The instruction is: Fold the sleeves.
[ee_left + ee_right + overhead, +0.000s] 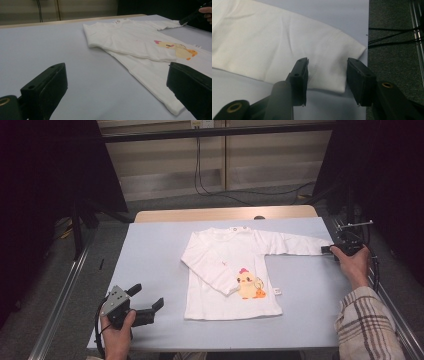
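Observation:
A white long-sleeved child's shirt with a yellow chick print lies flat on the pale blue table. One sleeve is folded across its front and the other stretches out toward the right edge. My right gripper is at the end of that sleeve. In the right gripper view, the right gripper has its jaws standing apart over the sleeve cuff, which lies flat between them. My left gripper rests open on the table to the left of the shirt's hem. Nothing is between the jaws of the left gripper.
The table's right edge runs just past the cuff, with dark floor and cables beyond it. A metal rail runs along the table's left side. A wooden board borders the far edge. Bare table surface lies left of the shirt.

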